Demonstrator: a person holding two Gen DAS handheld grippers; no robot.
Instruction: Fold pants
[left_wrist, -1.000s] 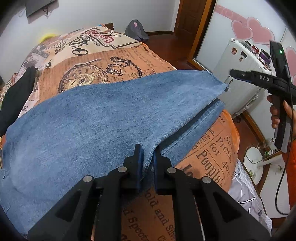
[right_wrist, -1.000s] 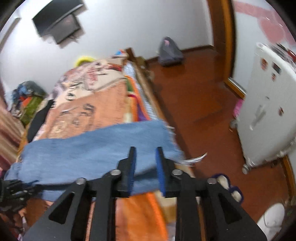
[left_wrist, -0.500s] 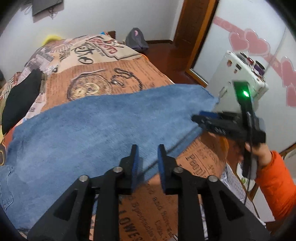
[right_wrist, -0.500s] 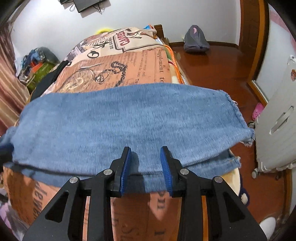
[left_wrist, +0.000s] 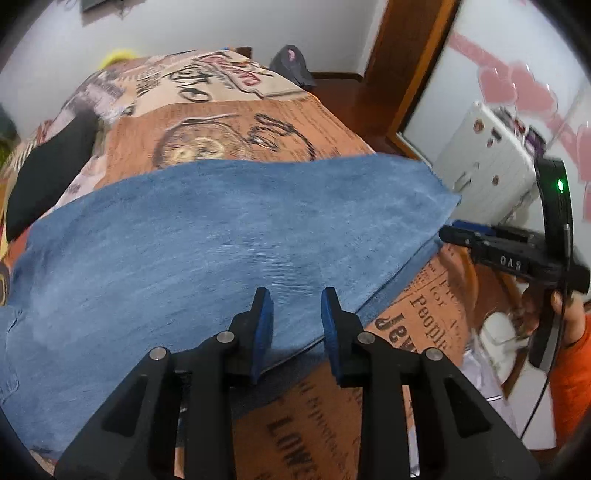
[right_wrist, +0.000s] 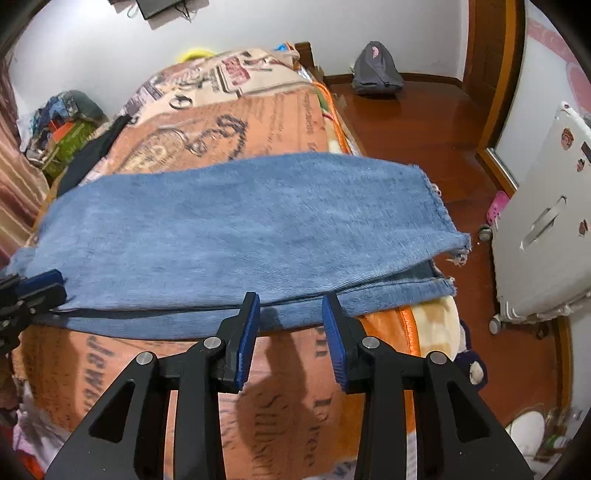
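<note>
Pants (right_wrist: 243, 229) — blue denim, legs stacked one on the other, lying flat across the bed blanket (right_wrist: 280, 122) just ahead of both grippers. Soft but fairly heavy cloth, likely to drape and hold a crease; best grabbed at the frayed hem (right_wrist: 447, 236) or the near long edge. Left gripper (left_wrist: 295, 321) jaws apart, holding nothing, over the near edge. Right gripper (right_wrist: 290, 325) likewise spread, empty — just short of the hem end. No containers visible.
</note>
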